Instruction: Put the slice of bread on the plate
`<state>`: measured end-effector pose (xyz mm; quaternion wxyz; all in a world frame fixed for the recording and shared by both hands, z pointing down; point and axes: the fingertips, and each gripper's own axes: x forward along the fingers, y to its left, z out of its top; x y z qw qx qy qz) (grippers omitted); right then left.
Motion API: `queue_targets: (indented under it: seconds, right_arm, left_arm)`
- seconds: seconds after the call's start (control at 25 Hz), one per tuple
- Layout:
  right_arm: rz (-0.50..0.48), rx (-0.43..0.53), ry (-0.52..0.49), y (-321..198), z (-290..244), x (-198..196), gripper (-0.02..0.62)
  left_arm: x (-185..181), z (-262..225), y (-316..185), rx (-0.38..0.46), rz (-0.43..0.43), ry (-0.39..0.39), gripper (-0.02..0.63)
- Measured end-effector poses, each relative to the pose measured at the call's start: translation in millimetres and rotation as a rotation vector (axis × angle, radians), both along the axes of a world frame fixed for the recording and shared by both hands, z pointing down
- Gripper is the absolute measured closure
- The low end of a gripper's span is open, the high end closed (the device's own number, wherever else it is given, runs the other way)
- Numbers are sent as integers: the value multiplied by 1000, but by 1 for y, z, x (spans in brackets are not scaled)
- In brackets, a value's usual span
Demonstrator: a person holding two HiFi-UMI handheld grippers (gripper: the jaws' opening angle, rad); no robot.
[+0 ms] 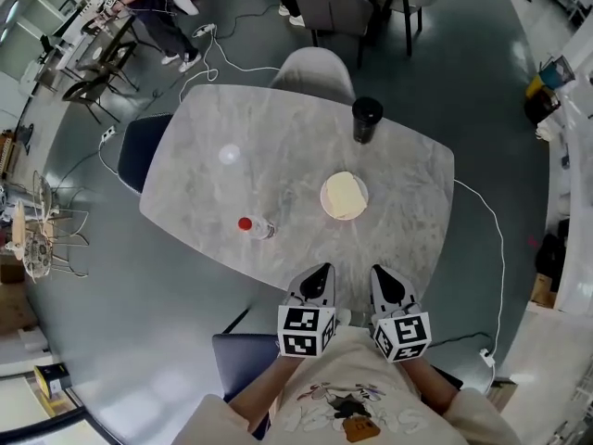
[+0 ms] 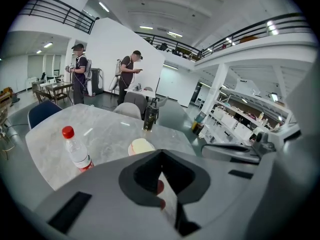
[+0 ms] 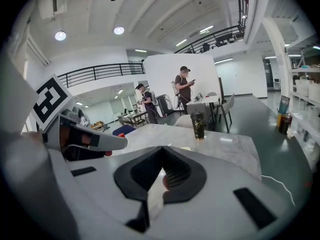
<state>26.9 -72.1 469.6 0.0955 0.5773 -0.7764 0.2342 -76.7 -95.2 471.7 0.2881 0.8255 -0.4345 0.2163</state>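
**Slice of bread on its plate, both claws clenched and empty near the bottom of the frame**

In the head view the slice of bread lies flat on the plate, right of centre on the tabletop, so the task reads as done. The slice looks nearly round, with no long axis to line up on. The 2 claws sit at the lower middle of the frame over the tabletop's near edge, well apart from the plate. The left claw and the right claw each have their jaws pressed together on nothing. The plate lies straight up the frame from the gap between them, so neither hand is clearly nearer. A red-capped bottle lies left of the plate and a dark cup stands above it, both clear of it.
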Motion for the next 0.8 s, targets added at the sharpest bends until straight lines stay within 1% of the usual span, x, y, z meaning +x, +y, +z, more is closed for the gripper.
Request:
queue_targets:
  seconds: [0.16,0.4,0.56,0.68,0.8]
  right_arm:
    - [22,11,9,14,-5,-4,589]
    - [84,21,14,41,-12,-3,589]
    - [111,51,20,44,-25,0,589]
    - [109,72,5,48,-36,0,589]
    - [84,99,14,47,-49,-8,589]
  left_arm:
    - [-10,-11,20,16,4,12,597]
    - [-8,-9,44,1,36,47,597]
    - [-4,-16,49,18,61,64,597]
    - [0,-23,55,37,70,77,597]
    - [-4,-30,53,48,57,91,597]
